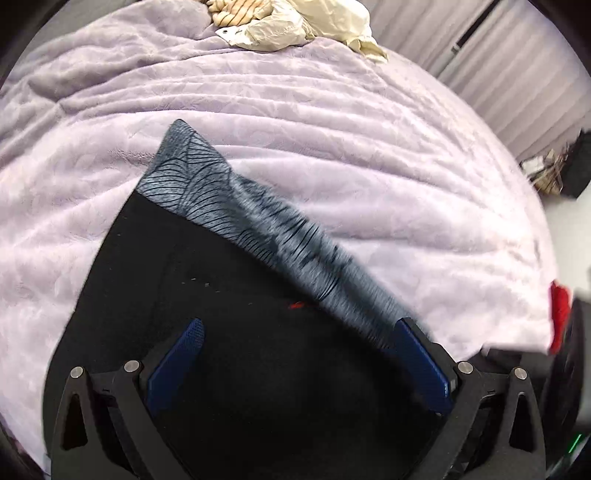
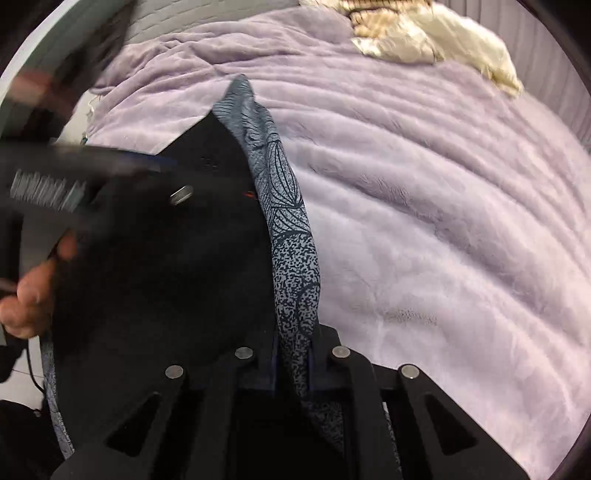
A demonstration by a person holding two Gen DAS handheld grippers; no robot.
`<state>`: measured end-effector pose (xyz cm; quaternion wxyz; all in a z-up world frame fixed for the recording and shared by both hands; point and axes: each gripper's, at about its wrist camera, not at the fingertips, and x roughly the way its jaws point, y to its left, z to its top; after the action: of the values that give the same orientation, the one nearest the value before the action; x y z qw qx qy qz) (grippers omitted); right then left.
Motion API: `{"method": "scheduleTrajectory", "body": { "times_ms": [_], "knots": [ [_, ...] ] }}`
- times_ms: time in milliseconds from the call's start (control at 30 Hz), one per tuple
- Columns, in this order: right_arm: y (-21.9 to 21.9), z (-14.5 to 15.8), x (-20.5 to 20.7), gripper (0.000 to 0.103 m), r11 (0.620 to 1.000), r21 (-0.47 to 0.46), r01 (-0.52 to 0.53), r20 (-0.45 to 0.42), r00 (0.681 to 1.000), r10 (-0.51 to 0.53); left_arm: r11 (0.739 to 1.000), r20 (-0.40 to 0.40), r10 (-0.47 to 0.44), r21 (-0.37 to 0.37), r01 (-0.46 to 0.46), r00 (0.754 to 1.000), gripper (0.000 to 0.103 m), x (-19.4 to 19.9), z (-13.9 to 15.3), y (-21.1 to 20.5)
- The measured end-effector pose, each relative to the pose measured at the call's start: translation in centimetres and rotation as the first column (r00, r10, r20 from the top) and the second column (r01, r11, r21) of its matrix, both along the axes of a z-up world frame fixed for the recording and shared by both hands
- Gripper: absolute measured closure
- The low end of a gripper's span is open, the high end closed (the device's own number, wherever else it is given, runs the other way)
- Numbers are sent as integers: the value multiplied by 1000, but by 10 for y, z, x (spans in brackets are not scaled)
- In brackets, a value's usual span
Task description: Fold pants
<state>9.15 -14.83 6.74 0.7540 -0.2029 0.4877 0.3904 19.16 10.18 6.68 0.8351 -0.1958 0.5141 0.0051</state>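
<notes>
Black pants (image 1: 229, 332) with a grey-blue leaf-print waistband (image 2: 291, 236) lie on the lilac bed blanket (image 1: 369, 166). Right tool (image 2: 293, 354) clamps the waistband; left tool (image 1: 299, 332) gapes above the black cloth.

readable text: none
left gripper (image 2: 48, 192): a pale block of marks sits on its dark body, but it is too blurred to read
pants (image 1: 229, 369): a tiny red mark on the black cloth, too small to read
pants band (image 2: 291, 240): only leaf lines and dots, no letters
cream clothes (image 1: 295, 22): a small white tag at the edge, with nothing to read on it
numbers: none
signs: none
</notes>
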Motion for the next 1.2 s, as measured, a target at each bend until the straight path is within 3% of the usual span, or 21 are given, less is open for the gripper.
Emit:
{"method": "scheduleTrajectory", "body": {
  "times_ms": [133,200,267,300,333,367,433,633,767,933,1067,1133,1200],
  "knots": [
    [14,18,-51,91,997,-68,-27,180,983,39,994,1,61,-87,-61,998,0,4,4,-3],
    [25,15,-69,91,993,-112,-47,248,966,73,997,-35,80,5,-80,996,0,13,-5,-12],
    [27,10,-78,91,991,-128,-37,263,962,70,995,-76,89,46,-86,993,30,17,-20,-15],
    [26,8,-79,91,992,-126,-25,261,964,57,993,-115,106,72,-98,988,54,17,-30,-13],
    [26,7,-79,91,992,-125,-10,262,964,43,992,-130,117,72,-108,985,67,16,-37,-10],
    [26,8,-80,91,992,-126,-1,268,963,35,993,-117,115,42,-111,986,69,10,-39,-5],
    [29,10,-80,91,993,-121,6,256,966,26,993,-62,115,-12,-116,991,81,-11,-31,2],
    [20,55,-116,92,999,-27,-25,299,954,32,989,115,114,-108,-102,987,83,-103,29,21],
    [18,76,-163,92,997,-12,-78,341,937,78,986,136,128,-127,-111,982,83,-164,41,31],
    [30,63,-223,92,986,-45,-163,331,929,168,977,81,147,-170,-132,986,83,-213,17,56],
    [51,18,-253,92,977,-131,-168,276,940,199,967,-28,144,-208,-147,989,83,-261,-39,68],
    [55,1,-254,92,973,-173,-150,290,936,197,947,-22,145,-288,-145,989,80,-270,-58,85],
    [57,0,-254,89,971,-197,-133,335,922,194,923,-3,157,-355,-148,988,80,-282,-55,95]
  ]
}}
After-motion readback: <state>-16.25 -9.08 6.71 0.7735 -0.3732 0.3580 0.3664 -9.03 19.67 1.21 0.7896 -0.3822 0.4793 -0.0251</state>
